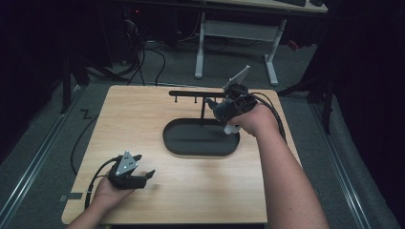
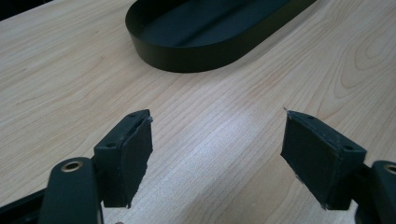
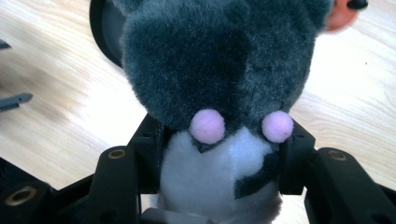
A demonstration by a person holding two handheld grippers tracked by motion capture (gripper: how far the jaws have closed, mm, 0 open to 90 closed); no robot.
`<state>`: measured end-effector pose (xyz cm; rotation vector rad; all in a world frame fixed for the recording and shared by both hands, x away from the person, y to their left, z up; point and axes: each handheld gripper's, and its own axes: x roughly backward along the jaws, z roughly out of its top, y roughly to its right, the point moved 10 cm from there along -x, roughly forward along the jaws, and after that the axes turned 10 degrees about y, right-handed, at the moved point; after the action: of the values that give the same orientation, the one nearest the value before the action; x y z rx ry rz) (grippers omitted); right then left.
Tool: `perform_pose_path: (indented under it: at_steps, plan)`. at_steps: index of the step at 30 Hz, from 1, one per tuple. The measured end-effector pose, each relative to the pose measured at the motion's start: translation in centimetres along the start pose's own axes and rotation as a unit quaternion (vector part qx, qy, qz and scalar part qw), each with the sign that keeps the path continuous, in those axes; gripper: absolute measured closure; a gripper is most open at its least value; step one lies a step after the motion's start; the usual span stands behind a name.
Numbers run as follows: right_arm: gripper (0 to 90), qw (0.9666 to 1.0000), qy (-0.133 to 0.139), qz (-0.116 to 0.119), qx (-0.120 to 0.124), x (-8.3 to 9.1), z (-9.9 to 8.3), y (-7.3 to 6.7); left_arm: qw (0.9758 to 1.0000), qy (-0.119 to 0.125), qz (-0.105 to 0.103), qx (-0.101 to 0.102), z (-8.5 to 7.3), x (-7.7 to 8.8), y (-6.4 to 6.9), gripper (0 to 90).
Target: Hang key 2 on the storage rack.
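A plush toy [image 3: 210, 60] with dark grey fur, a white belly and two pink pom-poms is clamped at its belly between the jaws of my right gripper [image 3: 219, 156]. In the high view the toy [image 1: 222, 111] hangs in my right gripper [image 1: 224, 114] over the right end of the black oval tray [image 1: 200, 149], close to the post of a black hook rack [image 1: 191, 93]. My left gripper [image 1: 144, 165] rests low at the table's front left. Its jaws stand wide apart over bare wood [image 2: 216, 113], and the tray [image 2: 187, 60] lies ahead of them.
The wooden table [image 1: 143, 119] has bare room left of the tray and along its front. The rack's horizontal bar carries small pegs above the tray's far side. A white-legged desk [image 1: 200, 47] and cables stand on the floor beyond the table.
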<state>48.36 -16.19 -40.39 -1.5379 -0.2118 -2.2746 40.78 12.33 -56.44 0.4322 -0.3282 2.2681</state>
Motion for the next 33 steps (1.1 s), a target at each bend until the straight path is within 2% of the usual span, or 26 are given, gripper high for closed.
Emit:
perform_pose_path:
  at_steps: [3, 7, 9, 10, 21, 33]
  plan:
    - [47.6, 1.0, 0.004, -0.006, 0.001, -0.1, 0.4, 0.0, 1.0, -0.003, 0.0, -0.003, -0.1, 0.0, 0.0, 25.1]
    - [47.5, 0.999, 0.018, -0.04, -0.006, 0.1, 1.1, 1.0, 1.0, -0.002, 0.001, -0.002, 0.0, 0.1, -0.2, 25.1]
    - [47.5, 0.9988, 0.027, -0.041, -0.007, 0.1, 1.3, 1.0, 1.0, -0.003, 0.0, -0.002, 0.0, 0.0, -0.2, 25.1]
    - [47.5, 0.9986, 0.022, -0.047, -0.006, 0.0, 1.1, 1.1, 1.0, -0.003, 0.0, -0.002, 0.0, 0.0, -0.1, 25.1]
    - [47.5, 0.9995, 0.001, -0.03, -0.014, -2.6, -2.0, 1.3, 0.9999, -0.003, -0.002, -0.015, 0.1, 0.0, 0.5, 25.3]
    - [47.5, 0.9998, -0.001, -0.012, -0.018, -5.7, -2.7, 1.7, 0.9997, -0.012, 0.004, -0.019, -0.5, 0.5, 0.4, 25.5]
